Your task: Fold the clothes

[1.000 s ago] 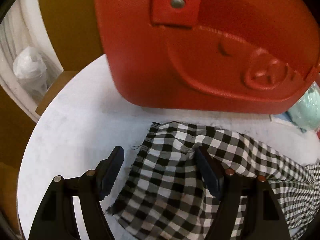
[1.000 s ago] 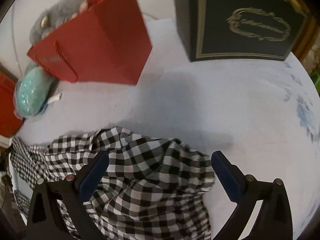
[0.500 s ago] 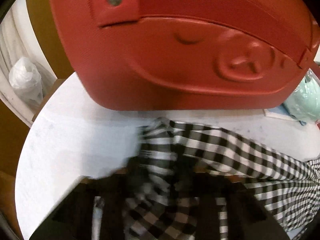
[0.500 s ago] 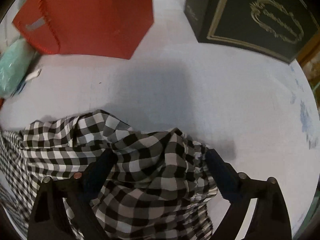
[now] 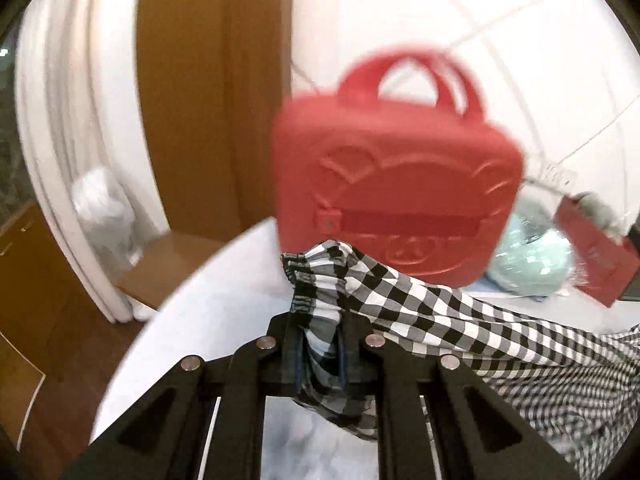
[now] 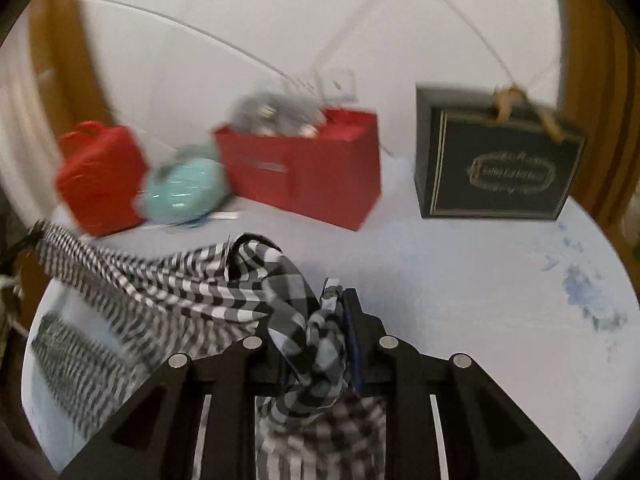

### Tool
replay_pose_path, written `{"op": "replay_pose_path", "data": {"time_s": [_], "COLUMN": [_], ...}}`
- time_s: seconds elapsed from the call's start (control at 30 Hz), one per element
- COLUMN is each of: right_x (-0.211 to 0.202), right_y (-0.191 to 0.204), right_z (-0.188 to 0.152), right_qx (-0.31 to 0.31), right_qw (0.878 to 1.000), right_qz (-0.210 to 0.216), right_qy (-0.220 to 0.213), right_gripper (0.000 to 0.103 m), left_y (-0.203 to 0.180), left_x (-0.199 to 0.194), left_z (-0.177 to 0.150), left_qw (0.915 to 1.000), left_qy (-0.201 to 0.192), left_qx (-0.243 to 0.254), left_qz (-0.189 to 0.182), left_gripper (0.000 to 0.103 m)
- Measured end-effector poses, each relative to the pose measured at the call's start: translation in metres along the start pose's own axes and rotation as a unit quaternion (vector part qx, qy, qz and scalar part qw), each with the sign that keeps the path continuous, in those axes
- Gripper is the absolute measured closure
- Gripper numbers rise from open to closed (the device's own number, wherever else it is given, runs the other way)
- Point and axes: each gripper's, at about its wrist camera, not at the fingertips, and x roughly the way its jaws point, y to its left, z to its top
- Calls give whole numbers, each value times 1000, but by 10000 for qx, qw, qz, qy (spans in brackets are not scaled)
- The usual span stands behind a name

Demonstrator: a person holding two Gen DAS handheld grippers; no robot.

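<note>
A black-and-white checked garment (image 5: 420, 300) stretches between my two grippers above a round white table (image 5: 208, 312). My left gripper (image 5: 320, 344) is shut on one gathered, elastic corner of the garment and holds it lifted. My right gripper (image 6: 320, 336) is shut on another bunched part of the garment (image 6: 192, 284), which trails off to the left and hangs down to the table (image 6: 460, 300).
A red hard case (image 5: 392, 196) stands at the table's far side, also in the right wrist view (image 6: 100, 176). Beside it are a mint plastic-wrapped bundle (image 6: 184, 192), a red paper bag (image 6: 304, 168) with a grey plush, and a dark gift box (image 6: 500, 168). Wooden floor lies beyond the table's left edge.
Both grippers were open over the garment lying on the table. They have closed on it and lifted it, pulling back from the red case and bags.
</note>
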Motion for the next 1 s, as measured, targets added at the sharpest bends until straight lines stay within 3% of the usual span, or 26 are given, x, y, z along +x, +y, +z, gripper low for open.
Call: {"op": "replay_pose_path", "data": {"time_s": [0.1, 0.23, 0.3, 0.33, 0.37, 0.43, 0.57, 0.7, 0.9, 1.0], "right_x": [-41, -46, -48, -52, -56, -65, -78, -89, -77, -71], "right_y": [-4, -15, -19, -22, -25, -31, -40, -37, -37, -47], "right_z": [-43, -105, -131, -139, -143, -142, -129, -130, -135, -132], "right_qx": [-49, 332, 536, 633, 724, 901, 1325, 1662, 1959, 2269], "right_qw": [9995, 9938, 9891, 9878, 9872, 9870, 9849, 9809, 9726, 9649], "right_qz": [293, 385, 319, 228, 126, -37, -78, -21, -132, -120], "right_qy": [96, 988, 1331, 1406, 1414, 1332, 1112, 1006, 1246, 1315], "right_gripper": [81, 59, 56, 47, 30, 16, 11, 8, 8, 7], "left_y": [19, 43, 54, 60, 65, 74, 82, 96, 100, 93], "left_x": [-52, -59, -59, -61, -63, -70, -96, -116, -98, -76], "left_z": [-34, -92, -124, -137, -145, -154, -152, -145, -132, -134], "left_qw": [9999, 9962, 9892, 9853, 9821, 9774, 9767, 9751, 9670, 9592], "left_qy": [-99, 858, 1405, 1623, 1754, 1883, 1725, 1551, 1848, 2270], "left_qx": [-36, -164, -385, -513, -659, -938, -1257, -1570, -1748, -1685], "left_qz": [24, 42, 136, 174, 187, 186, 210, 228, 130, 16], "left_gripper": [86, 81, 76, 76, 75, 67, 49, 42, 38, 38]}}
